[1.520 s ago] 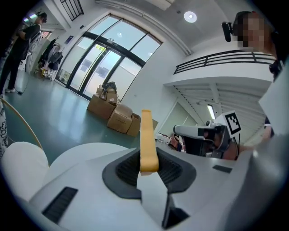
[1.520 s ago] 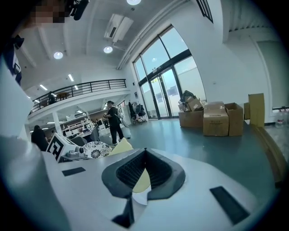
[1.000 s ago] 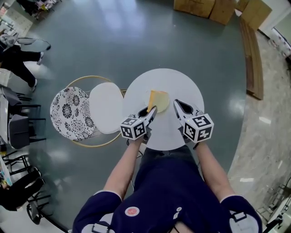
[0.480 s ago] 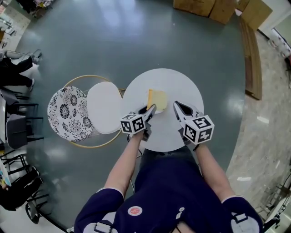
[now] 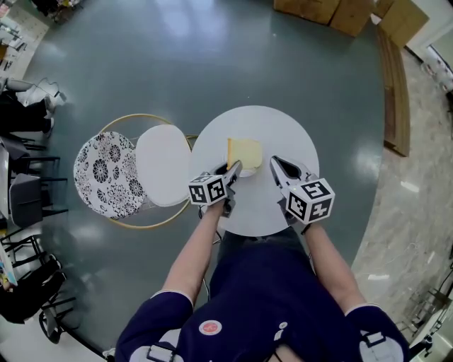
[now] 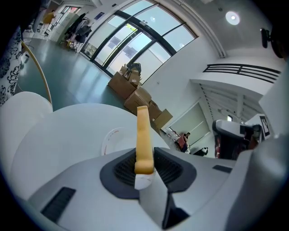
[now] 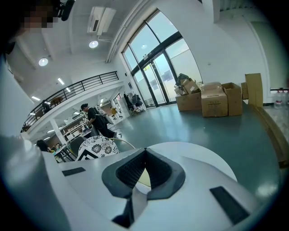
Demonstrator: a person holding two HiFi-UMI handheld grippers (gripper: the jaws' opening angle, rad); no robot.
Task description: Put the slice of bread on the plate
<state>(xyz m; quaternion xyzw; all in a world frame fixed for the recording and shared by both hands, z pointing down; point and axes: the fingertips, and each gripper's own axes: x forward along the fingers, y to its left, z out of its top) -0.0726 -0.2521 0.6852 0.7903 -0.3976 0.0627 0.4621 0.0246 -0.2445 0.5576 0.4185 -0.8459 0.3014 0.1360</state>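
Observation:
A yellow-crusted slice of bread [image 5: 245, 153] hangs over the middle of the round white table [image 5: 283, 131]. My left gripper [image 5: 233, 168] is shut on its near edge. In the left gripper view the slice of bread [image 6: 142, 131] stands edge-on, upright between the dark pads of the left gripper [image 6: 144, 157]. Just behind it and to the left, a white plate [image 6: 114, 139] with a red mark lies on the table. My right gripper [image 5: 275, 163] hovers to the right of the bread, apart from it. The right gripper [image 7: 145, 153] has its jaws together and holds nothing.
Left of the table stand a white round seat [image 5: 163, 166] and a black-and-white patterned seat [image 5: 110, 177] inside a gold ring frame. Cardboard boxes [image 5: 333, 13] sit at the far side of the floor. A wooden bench [image 5: 393, 92] runs along the right.
My left gripper has sunk a little toward the table and rolled, so the bread has turned squarer and shifted slightly left. My right gripper has stayed where it was.

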